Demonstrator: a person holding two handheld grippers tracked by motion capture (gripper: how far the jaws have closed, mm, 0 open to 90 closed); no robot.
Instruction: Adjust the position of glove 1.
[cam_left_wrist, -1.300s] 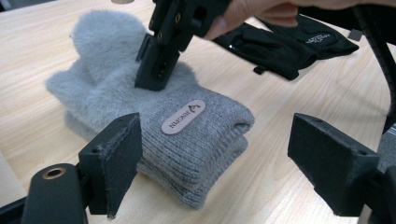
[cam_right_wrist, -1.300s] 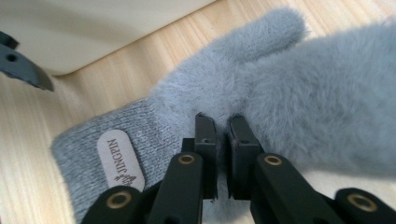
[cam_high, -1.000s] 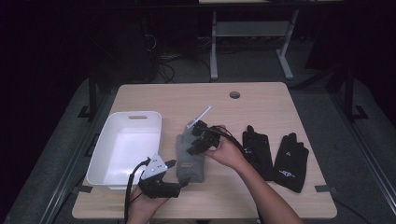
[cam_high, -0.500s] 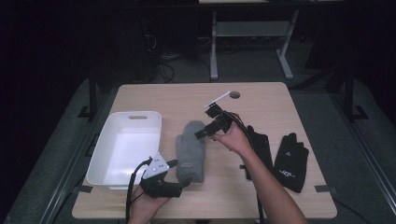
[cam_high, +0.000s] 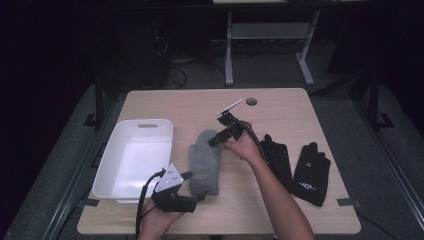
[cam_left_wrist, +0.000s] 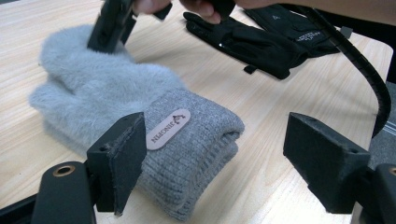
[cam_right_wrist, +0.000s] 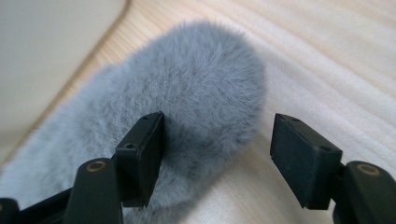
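A fluffy grey mitten lies flat on the wooden table, cuff toward the person. My right gripper hangs over its rounded tip. In the right gripper view its jaws stand open around that tip; they have just opened wide and eased in slightly, and only the left pad brushes the fur. My left gripper rests open at the cuff. In the left gripper view the labelled cuff lies between its wide jaws, unpressed, and the right gripper shows beyond.
A white plastic bin stands left of the mitten, also seen in the right gripper view. Two black gloves lie to the right, under the person's right forearm. A round cable hole sits at the table's back.
The right gripper lifted off the mitten's middle, swung toward the back, then came down over the tip. The mitten now lies stretched out longer. The left gripper kept still.
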